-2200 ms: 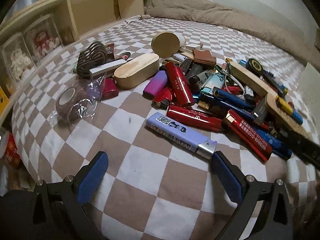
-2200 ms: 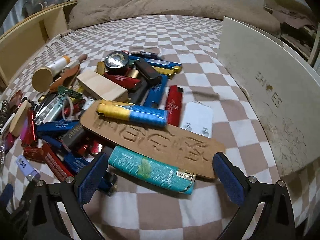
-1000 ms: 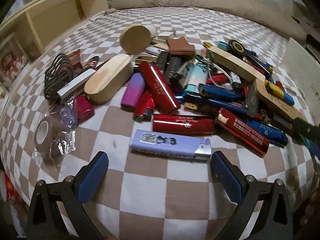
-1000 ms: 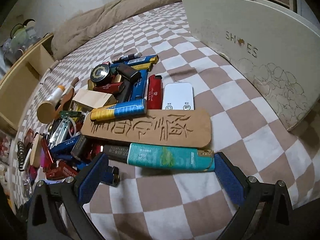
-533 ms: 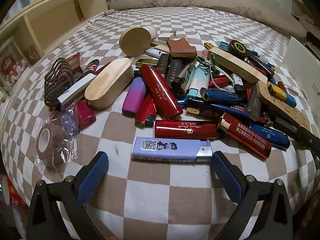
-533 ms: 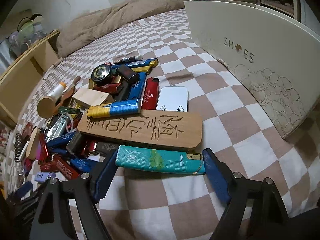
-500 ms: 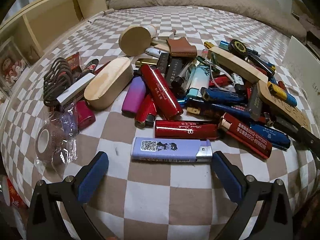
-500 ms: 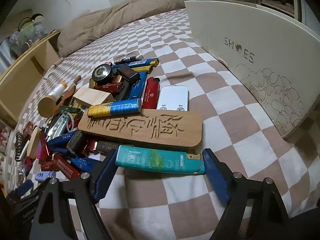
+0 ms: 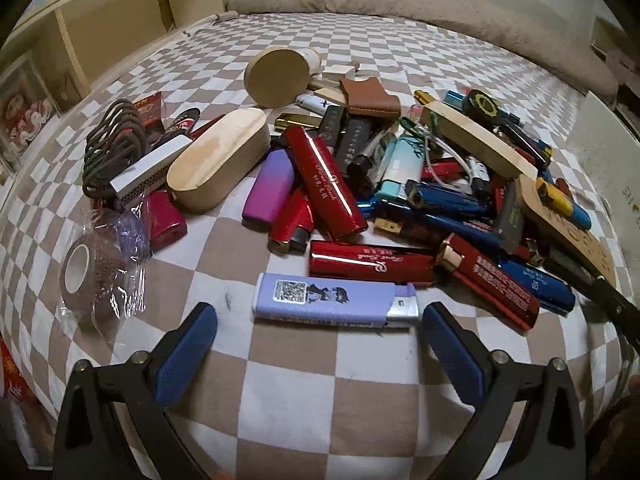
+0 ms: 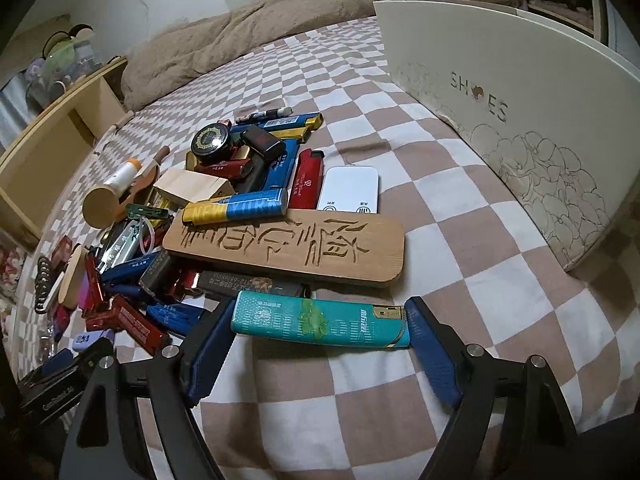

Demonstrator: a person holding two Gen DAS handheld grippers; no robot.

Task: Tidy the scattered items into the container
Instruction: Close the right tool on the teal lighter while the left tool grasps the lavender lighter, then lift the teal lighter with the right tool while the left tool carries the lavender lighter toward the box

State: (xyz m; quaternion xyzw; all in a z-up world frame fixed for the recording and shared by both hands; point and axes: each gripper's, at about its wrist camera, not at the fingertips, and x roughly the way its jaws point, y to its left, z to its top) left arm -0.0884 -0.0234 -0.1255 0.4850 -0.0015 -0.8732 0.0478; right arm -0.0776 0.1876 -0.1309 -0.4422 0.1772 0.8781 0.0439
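Two lighters are being taken at once from the heap on the checked bedspread [image 9: 304,392]. The right gripper [image 10: 316,332] is pinched lengthwise on the teal lighter [image 10: 320,322], one blue pad at each end, at the near edge of the pile just below the carved wooden plaque [image 10: 288,246]. The left gripper [image 9: 318,334] is closing around the lilac lighter [image 9: 336,300], which lies crosswise between its jaws; the right pad is almost at the metal cap, while a gap is left at the other end, so nothing is gripped there yet. The shoe box [image 10: 516,104], judged to be the container, stands well to the right of the heap.

For a clean lift, the lilac lighter is best kept centred between the pads, so that both ends are met squarely. An end-to-end hold is easily lost if the lighter pivots, so the teal lighter should be raised level, clear of the plaque's edge, and carried over the box wall before release.
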